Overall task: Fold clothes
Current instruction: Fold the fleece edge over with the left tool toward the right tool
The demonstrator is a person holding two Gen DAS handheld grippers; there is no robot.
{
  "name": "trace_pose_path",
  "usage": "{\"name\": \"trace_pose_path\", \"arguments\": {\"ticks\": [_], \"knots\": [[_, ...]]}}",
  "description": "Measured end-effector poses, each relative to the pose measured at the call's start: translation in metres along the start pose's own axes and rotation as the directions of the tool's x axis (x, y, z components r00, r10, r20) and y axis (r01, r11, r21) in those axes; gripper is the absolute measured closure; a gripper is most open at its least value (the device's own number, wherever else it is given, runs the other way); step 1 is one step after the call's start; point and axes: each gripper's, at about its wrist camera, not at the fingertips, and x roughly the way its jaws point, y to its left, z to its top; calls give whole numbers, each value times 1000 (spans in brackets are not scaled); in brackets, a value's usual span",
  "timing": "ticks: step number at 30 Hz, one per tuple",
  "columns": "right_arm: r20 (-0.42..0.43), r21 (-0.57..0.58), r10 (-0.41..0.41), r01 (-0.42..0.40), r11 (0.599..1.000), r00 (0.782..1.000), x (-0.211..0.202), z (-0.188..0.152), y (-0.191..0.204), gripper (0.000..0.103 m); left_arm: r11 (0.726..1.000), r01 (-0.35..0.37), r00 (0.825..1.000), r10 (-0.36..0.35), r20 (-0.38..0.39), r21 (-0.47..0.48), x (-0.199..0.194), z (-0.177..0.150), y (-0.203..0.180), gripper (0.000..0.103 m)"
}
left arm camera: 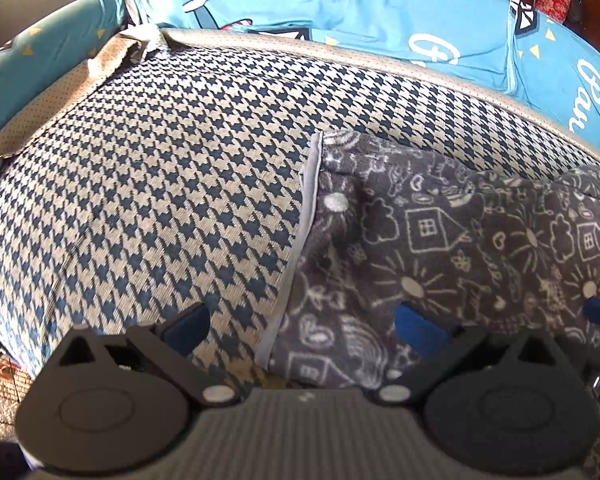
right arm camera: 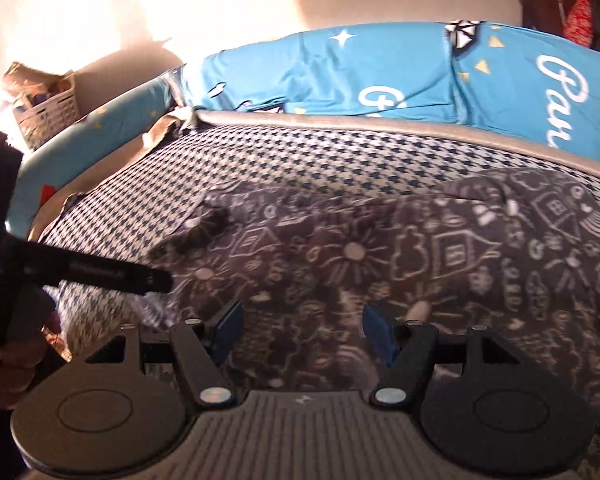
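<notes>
A dark grey garment [left arm camera: 440,248] printed with white doodles of houses and suns lies crumpled on a blue-and-cream houndstooth cushion [left arm camera: 152,184]. Its pale hemmed edge [left arm camera: 300,240] runs down the middle of the left wrist view. My left gripper [left arm camera: 302,326] is open, hovering low over that edge, one blue pad over the cushion and the other over the cloth. In the right wrist view the same garment [right arm camera: 400,256] fills the centre and right. My right gripper [right arm camera: 302,330] is open just above the cloth, holding nothing. The left gripper's black body [right arm camera: 100,274] and a hand [right arm camera: 4,364] show at the left.
Bright blue cushions [left arm camera: 380,12] with white lettering and stars line the back of the seat, also as the blue cushions [right arm camera: 380,76]. A white woven basket [right arm camera: 46,114] stands on the floor at the far left. Red patterned cloth [right arm camera: 572,4] hangs at the top right.
</notes>
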Motion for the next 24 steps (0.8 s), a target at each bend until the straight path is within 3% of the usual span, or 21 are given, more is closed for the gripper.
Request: {"name": "trace_pose_path", "arguments": {"ticks": [11, 24], "knots": [[-36, -167, 90, -95, 981, 995, 25, -7, 51, 37, 998, 65, 996, -65, -69, 6, 23, 36, 5, 0], [-39, -344, 109, -116, 932, 993, 53, -5, 99, 37, 992, 122, 983, -127, -131, -45, 40, 50, 22, 0]]}}
